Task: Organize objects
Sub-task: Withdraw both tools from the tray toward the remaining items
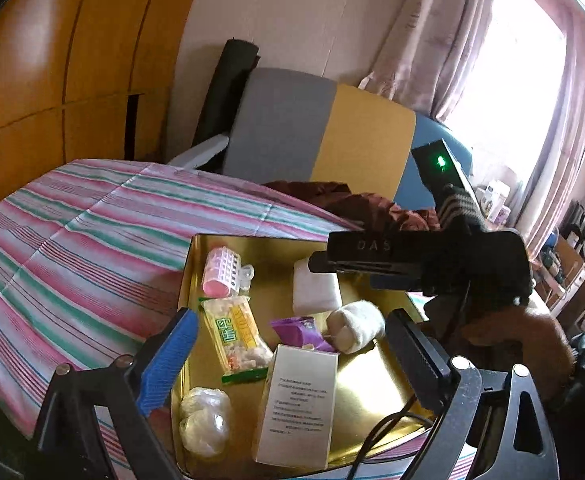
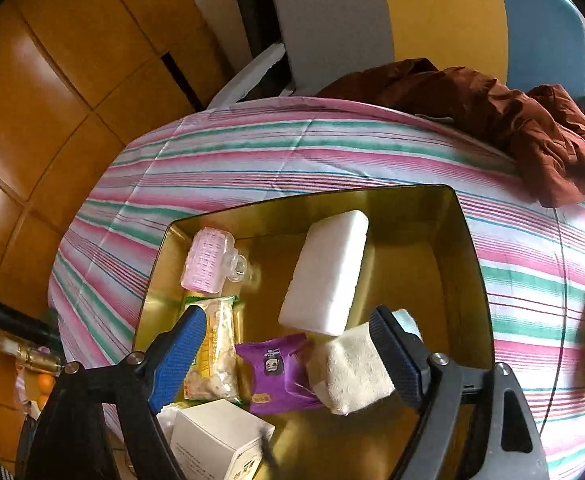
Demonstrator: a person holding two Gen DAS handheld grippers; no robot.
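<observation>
Right gripper (image 2: 288, 344) hovers jaws spread and empty over the shallow gold metal tin (image 2: 474, 264) on the striped cloth; the rolled cream fabric bundle (image 2: 352, 372) lies lower centre of its frame, just inside the right finger — nearest target, long axis running diagonally toward upper right. Left gripper (image 1: 292, 364) is also open and empty, above the tall white printed carton (image 1: 298, 404) at lower centre. Open tin floor lies only at upper right of the right-wrist frame — the white rectangular foam block (image 2: 326, 272) crowds the bundle's far edge.

Left black claw with blue ribbed pads (image 1: 292, 354) hangs with its fingers spread wide, gripping nothing, tips pointing forward and down. Across from it, in the left wrist view, the right black claw body (image 1: 420, 258) comes in from the right side, carried by a dark knitted-gloved hand with grey stripes (image 1: 476, 248). From its own camera, the right claw (image 2: 288, 344) is also spread wide, blue pads apart, nothing pinched between them, angled steeply downward.
</observation>
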